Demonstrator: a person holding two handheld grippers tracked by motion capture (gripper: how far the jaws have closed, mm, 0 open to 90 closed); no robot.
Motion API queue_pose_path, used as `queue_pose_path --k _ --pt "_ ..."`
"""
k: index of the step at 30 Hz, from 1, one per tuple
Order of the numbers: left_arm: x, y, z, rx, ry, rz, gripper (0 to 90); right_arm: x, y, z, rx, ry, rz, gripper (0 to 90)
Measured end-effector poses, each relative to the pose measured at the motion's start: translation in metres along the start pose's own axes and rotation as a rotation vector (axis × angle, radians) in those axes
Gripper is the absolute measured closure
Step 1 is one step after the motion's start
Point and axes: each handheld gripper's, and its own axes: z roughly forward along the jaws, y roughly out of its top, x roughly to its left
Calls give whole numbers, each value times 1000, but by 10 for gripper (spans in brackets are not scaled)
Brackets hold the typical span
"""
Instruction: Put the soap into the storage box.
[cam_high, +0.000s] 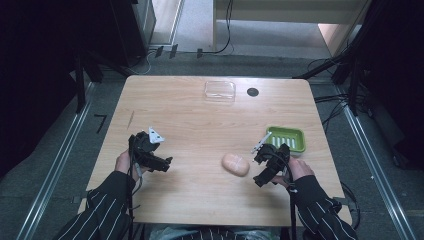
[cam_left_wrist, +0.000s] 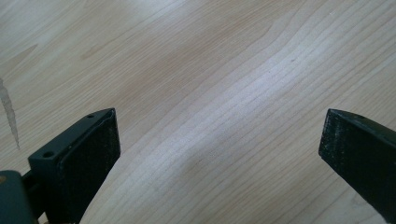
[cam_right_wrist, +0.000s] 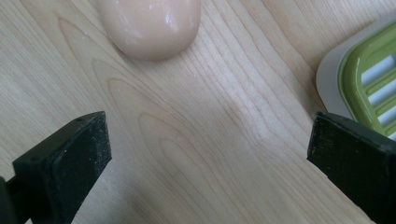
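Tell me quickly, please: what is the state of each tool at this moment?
Left tool: open, holding nothing, above bare wooden table.
Right tool: open, holding nothing; the soap bar lies ahead, untouched.

This looks like a lab or recording studio rather than a home: a light wooden table (cam_high: 210, 130) stands alone on grey carpeted floor (cam_high: 65, 165), ringed by black stands (cam_high: 80, 75), metal floor rails (cam_high: 372, 170) and loose black cables (cam_high: 330, 107).

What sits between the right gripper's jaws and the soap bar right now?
Nothing: the right gripper view shows bare wooden table between the open right gripper and the soap bar.
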Motion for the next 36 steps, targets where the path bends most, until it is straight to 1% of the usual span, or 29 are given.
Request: queue_pose_path --k 4,6,10,11,16,20,21,30,31,34,35,36 --pt "0 0 0 0 0 0 0 1 5 0 -13 0 -1 0" --pt "0 0 0 0 2 2 0 0 8 0 -7 2 -9 0" --pt "0 0 0 -3 0 0 0 0 13 1 -14 5 -8 0" --pt "0 0 0 -2 0 0 0 0 14 1 -17 5 -2 0" --pt "0 0 0 -2 0 0 0 1 22 2 -23 9 -20 0" --pt "0 -1 0 -3 0 -2 0 2 26 3 -22 10 -24 0" --pt "0 -1 0 -1 -1 -1 0 2 28 4 -24 15 -34 0" --pt "0 -1 0 -3 1 -2 0 6 38 7 -22 22 -43 0" --pt "0 -1 0 -4 1 -2 0 6 40 8 -23 24 -54 0" --pt "0 -1 0 -3 1 -2 0 8 44 9 -22 25 -55 0" --pt "1 -1 0 -3 1 -2 0 8 45 9 -20 29 -67 0" --pt "1 -1 0 -3 1 -2 0 8 45 9 -20 29 -67 0"
